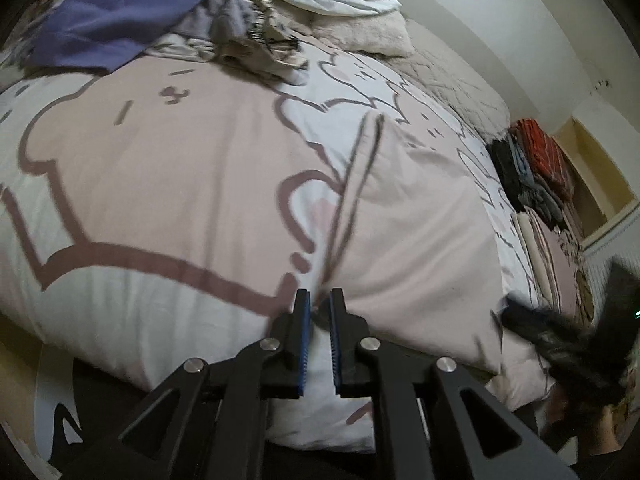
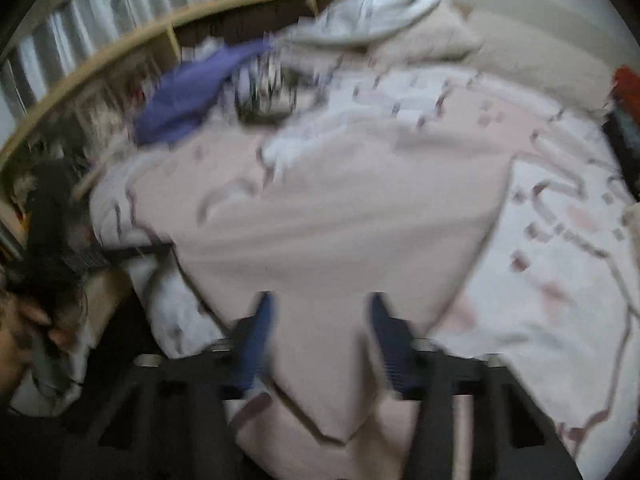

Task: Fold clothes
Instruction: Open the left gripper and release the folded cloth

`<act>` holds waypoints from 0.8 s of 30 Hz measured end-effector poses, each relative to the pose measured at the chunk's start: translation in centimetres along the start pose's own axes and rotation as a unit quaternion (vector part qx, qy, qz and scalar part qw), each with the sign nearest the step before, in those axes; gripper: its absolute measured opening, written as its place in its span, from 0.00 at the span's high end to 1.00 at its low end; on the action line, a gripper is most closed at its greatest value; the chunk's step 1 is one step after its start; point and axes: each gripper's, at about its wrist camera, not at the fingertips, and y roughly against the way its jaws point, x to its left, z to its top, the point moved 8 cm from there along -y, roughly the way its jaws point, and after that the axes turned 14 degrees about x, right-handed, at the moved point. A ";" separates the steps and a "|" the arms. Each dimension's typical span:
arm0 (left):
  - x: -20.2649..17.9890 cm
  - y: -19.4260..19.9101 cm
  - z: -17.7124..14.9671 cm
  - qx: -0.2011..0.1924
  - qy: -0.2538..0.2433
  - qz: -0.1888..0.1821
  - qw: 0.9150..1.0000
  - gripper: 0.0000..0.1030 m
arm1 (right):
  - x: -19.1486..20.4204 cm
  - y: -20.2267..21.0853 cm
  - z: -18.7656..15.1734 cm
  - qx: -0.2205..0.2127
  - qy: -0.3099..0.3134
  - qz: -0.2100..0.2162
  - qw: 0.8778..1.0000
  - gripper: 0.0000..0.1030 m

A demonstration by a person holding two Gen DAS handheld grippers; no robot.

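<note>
**Pink garment spread on the bed, both claws at its near edge**

A pale pink garment (image 1: 420, 220) lies spread on the bed, over the cartoon-print duvet (image 1: 120, 160), with its near edge toward the person. The left claw (image 1: 319, 308) sits at that edge with its blue pads drawn close, a narrow gap left between them; cloth appears to run into the gap, but I cannot tell whether it is truly pinched. The right claw (image 2: 320, 320) is spread wide, its fingers on either side of a hanging point of the same pink cloth (image 2: 332, 240), gripping nothing. That view is heavily blurred.

This looks like an early step: taking hold of the hem before a fold. Next, the right claw likely needs to close on the edge so both corners can be carried together. Unfolded clothes (image 1: 140, 12) are piled at the far end of the bed; a folded stack (image 1: 536, 168) sits along the far side.
</note>
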 end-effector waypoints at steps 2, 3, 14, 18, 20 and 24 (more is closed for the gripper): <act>0.8 0.5 0.2 -0.001 0.004 0.010 1.000 0.91 | -0.2 -2.5 -1.5 0.036 0.013 -0.011 0.999 0.70; 1.0 0.8 0.5 -0.003 0.001 0.015 1.000 0.91 | -0.5 -3.8 -2.4 0.050 0.021 -0.017 0.998 0.70; -10.2 -1.4 14.9 0.016 -0.242 0.027 0.970 0.91 | -1.4 -3.7 -3.0 0.007 -0.031 0.045 0.998 0.70; -13.1 -7.4 19.9 0.077 -0.271 0.032 0.959 0.91 | -1.8 -3.8 -3.1 0.007 -0.049 0.058 0.997 0.70; -13.7 -10.7 21.6 0.108 -0.276 0.044 0.954 0.91 | -1.8 -3.8 -3.1 0.008 -0.051 0.057 0.997 0.70; -13.4 -15.2 23.1 0.142 -0.286 0.082 0.944 0.91 | -1.8 -3.9 -2.8 0.017 -0.048 0.051 0.997 0.70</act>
